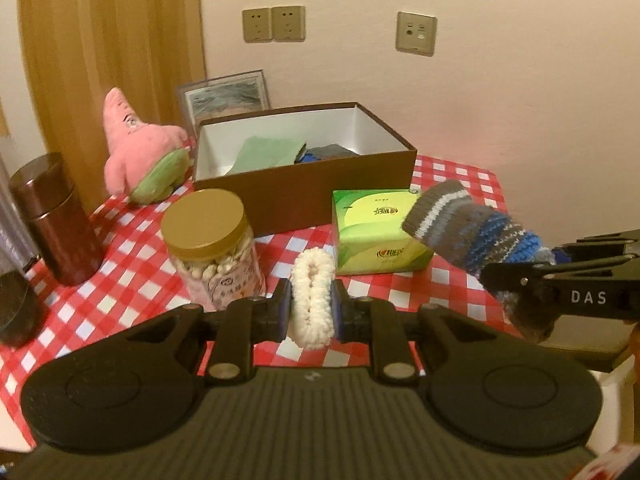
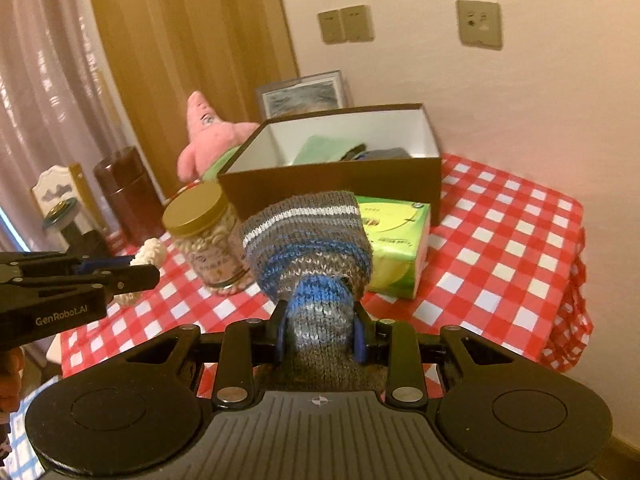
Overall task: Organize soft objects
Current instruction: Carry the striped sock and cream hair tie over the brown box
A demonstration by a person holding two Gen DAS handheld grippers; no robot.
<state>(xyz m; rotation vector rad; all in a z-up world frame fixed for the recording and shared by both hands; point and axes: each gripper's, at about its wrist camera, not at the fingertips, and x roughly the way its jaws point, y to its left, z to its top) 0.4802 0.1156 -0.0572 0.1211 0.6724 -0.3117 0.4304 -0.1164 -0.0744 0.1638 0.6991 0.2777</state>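
My left gripper [image 1: 311, 307] is shut on a fluffy white scrunchie [image 1: 312, 300], held above the checked tablecloth [image 1: 120, 248]. My right gripper [image 2: 320, 332] is shut on a striped grey and blue knitted sock [image 2: 312, 244], whose cuff sticks out forward. From the left wrist, the sock [image 1: 468, 226] and right gripper [image 1: 532, 284] show at the right. The right wrist view has the left gripper [image 2: 136, 272] with the scrunchie [image 2: 150, 254] at the left. A brown open box [image 1: 304, 164] at the table's back holds green and dark cloths. A pink starfish plush [image 1: 140, 148] leans left of it.
A gold-lidded jar of nuts [image 1: 214, 248] and a green tissue pack [image 1: 380, 232] stand in front of the box. A dark brown canister [image 1: 56, 220] stands at the left edge. A framed picture [image 1: 226, 96] leans on the wall. The table's right edge [image 2: 576, 280] drops off.
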